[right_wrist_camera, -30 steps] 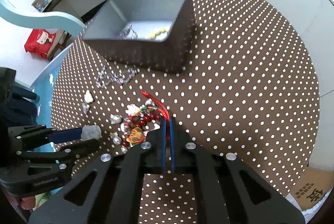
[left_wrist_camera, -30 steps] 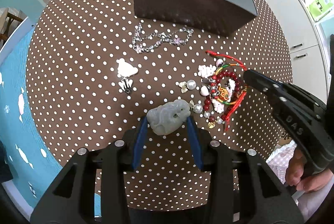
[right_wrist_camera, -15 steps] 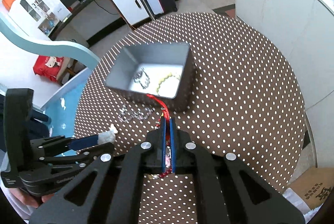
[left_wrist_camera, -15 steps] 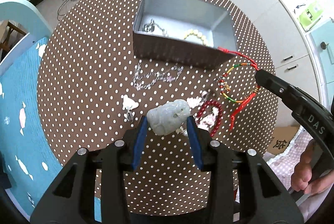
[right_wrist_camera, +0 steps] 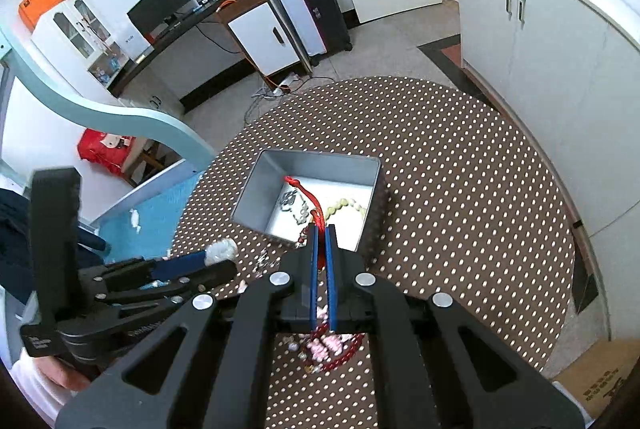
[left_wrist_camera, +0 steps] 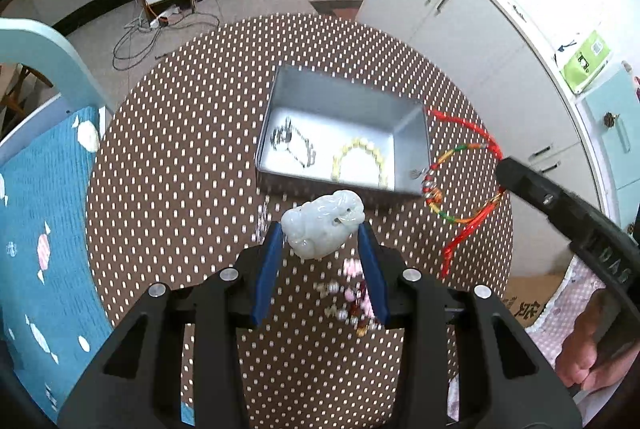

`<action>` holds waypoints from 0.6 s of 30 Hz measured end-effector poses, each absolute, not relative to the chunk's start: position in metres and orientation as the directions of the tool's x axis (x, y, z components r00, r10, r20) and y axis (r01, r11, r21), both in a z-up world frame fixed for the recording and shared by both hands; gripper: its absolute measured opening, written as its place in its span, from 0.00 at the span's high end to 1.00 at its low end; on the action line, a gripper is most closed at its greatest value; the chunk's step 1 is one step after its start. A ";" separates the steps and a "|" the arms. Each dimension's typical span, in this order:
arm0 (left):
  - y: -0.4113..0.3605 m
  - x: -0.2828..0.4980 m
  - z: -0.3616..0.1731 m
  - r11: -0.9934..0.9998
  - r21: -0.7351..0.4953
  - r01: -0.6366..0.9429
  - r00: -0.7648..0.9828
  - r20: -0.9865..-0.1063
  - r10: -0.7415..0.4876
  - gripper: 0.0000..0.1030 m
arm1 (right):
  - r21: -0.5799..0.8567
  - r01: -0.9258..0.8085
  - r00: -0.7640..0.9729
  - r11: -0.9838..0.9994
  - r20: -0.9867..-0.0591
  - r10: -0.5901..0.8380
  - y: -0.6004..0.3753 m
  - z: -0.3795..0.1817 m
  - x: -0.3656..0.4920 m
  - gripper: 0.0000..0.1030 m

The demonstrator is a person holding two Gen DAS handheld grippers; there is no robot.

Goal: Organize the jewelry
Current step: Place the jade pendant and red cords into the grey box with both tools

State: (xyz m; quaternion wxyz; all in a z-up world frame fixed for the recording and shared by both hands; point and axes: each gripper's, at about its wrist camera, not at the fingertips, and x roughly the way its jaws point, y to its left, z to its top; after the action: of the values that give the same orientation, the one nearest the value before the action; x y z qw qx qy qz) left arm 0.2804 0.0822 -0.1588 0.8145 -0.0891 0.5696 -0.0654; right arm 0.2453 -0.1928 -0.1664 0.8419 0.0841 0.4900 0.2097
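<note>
My left gripper is shut on a pale green jade figurine and holds it high above the table, just short of the grey metal box. The box holds a silver chain and a yellow bead bracelet. My right gripper is shut on a red cord bracelet with coloured beads, which hangs beside the box's right corner. In the right wrist view the red cord runs over the box. The left gripper also shows there.
The round table has a brown polka-dot cloth. Loose beads and a dark red bead bracelet lie on it below both grippers. A blue chair stands at left, white cabinets at right, a cardboard box on the floor.
Both grippers have risen well above the table and moved toward the box. The red cord bracelet came up off the bead pile and now hangs by the box.
</note>
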 end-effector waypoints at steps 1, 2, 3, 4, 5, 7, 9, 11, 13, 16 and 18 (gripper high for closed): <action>0.081 0.287 -0.166 0.975 -0.221 0.003 0.347 -0.915 -0.208 0.63 | 0.339 -0.272 0.432 0.901 -0.794 0.429 -0.191 -0.169 0.249 0.97; 0.081 0.295 -0.171 0.975 -0.224 0.001 0.349 -0.913 -0.210 0.63 | 0.334 -0.272 0.429 0.902 -0.797 0.425 -0.189 -0.171 0.252 0.97; 0.081 0.301 -0.173 0.974 -0.229 -0.002 0.349 -0.913 -0.213 0.63 | 0.333 -0.273 0.422 0.903 -0.802 0.423 -0.187 -0.175 0.254 0.97; 0.081 0.308 -0.176 0.972 -0.234 -0.007 0.347 -0.913 -0.217 0.63 | 0.333 -0.274 0.412 0.902 -0.807 0.423 -0.184 -0.179 0.259 0.97; 0.082 0.312 -0.180 0.972 -0.236 -0.010 0.346 -0.913 -0.218 0.63 | 0.331 -0.274 0.407 0.903 -0.811 0.421 -0.182 -0.181 0.263 0.97; 0.080 0.321 -0.181 0.972 -0.236 -0.010 0.345 -0.913 -0.218 0.63 | 0.331 -0.278 0.397 0.902 -0.815 0.422 -0.177 -0.184 0.272 0.97; 0.078 0.331 -0.187 0.972 -0.237 -0.010 0.343 -0.914 -0.219 0.63 | 0.330 -0.280 0.384 0.902 -0.822 0.420 -0.174 -0.188 0.279 0.94; 0.077 0.338 -0.192 0.972 -0.237 -0.009 0.337 -0.915 -0.220 0.63 | 0.332 -0.262 0.345 0.906 -0.845 0.409 -0.171 -0.196 0.287 0.84; 0.075 0.344 -0.197 0.972 -0.233 -0.007 0.328 -0.919 -0.218 0.63 | 0.347 -0.247 0.334 0.905 -0.846 0.416 -0.172 -0.201 0.290 0.82; 0.070 0.352 -0.206 0.972 -0.233 -0.001 0.314 -0.923 -0.221 0.63 | 0.317 -0.233 0.339 0.919 -0.860 0.382 -0.174 -0.203 0.291 0.58; 0.067 0.356 -0.213 0.973 -0.232 0.001 0.302 -0.927 -0.222 0.63 | 0.308 -0.223 0.353 0.925 -0.859 0.371 -0.178 -0.203 0.291 0.51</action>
State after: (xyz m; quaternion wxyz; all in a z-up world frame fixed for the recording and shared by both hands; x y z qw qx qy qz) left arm 0.3560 0.0671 -0.2131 0.8013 -0.0938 0.5867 -0.0695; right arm 0.2907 -0.1778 -0.2032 0.8196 0.0686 0.5392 0.1812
